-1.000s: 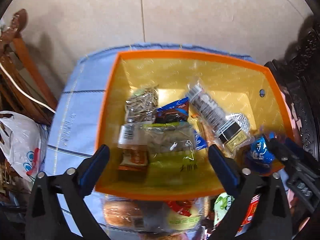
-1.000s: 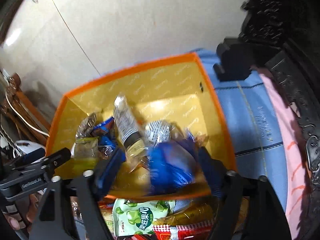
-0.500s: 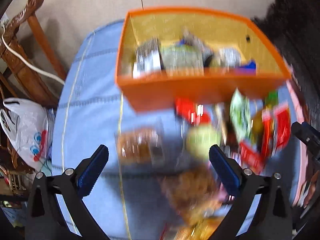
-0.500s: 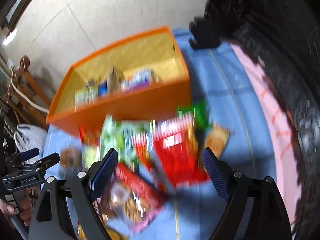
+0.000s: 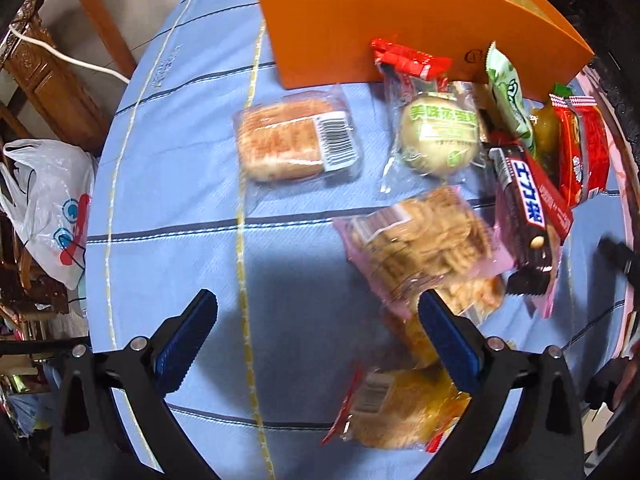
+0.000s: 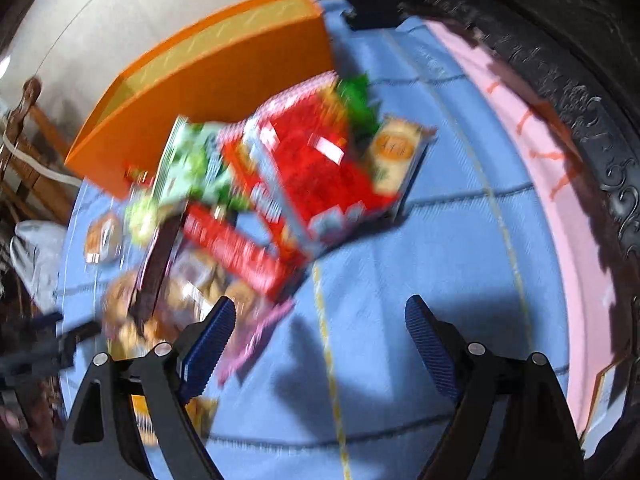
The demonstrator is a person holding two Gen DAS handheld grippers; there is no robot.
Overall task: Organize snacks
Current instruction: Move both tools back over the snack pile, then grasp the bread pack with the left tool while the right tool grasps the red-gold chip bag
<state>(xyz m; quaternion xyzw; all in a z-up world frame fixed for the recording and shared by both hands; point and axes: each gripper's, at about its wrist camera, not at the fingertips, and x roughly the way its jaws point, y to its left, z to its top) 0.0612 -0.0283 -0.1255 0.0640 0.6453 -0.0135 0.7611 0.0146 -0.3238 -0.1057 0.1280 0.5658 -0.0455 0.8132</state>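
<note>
An orange box (image 5: pixel 360 28) stands at the far side of a blue cloth (image 5: pixel 168 240); it also shows in the right wrist view (image 6: pixel 208 64). Loose snacks lie in front of it: a wrapped bread (image 5: pixel 296 136), a round green-labelled bun (image 5: pixel 440 136), a pink bag of crackers (image 5: pixel 424 248), a dark chocolate bar (image 5: pixel 528 208), red packets (image 5: pixel 580 152) and a yellow bag (image 5: pixel 400 412). My left gripper (image 5: pixel 320 340) is open and empty above the cloth, left of the crackers. My right gripper (image 6: pixel 320 344) is open and empty, near the blurred red packets (image 6: pixel 316 168).
A white plastic bag (image 5: pixel 48 208) and a wooden chair (image 5: pixel 48 72) with a white cable stand left of the table. Dark carved furniture (image 6: pixel 560 60) and a pink cloth edge (image 6: pixel 532 148) run along the right side. The right wrist view is motion-blurred.
Both grippers have pulled back from over the orange box toward the near side of the table. The blue packet seen at the right gripper a second ago is gone from it; both are empty.
</note>
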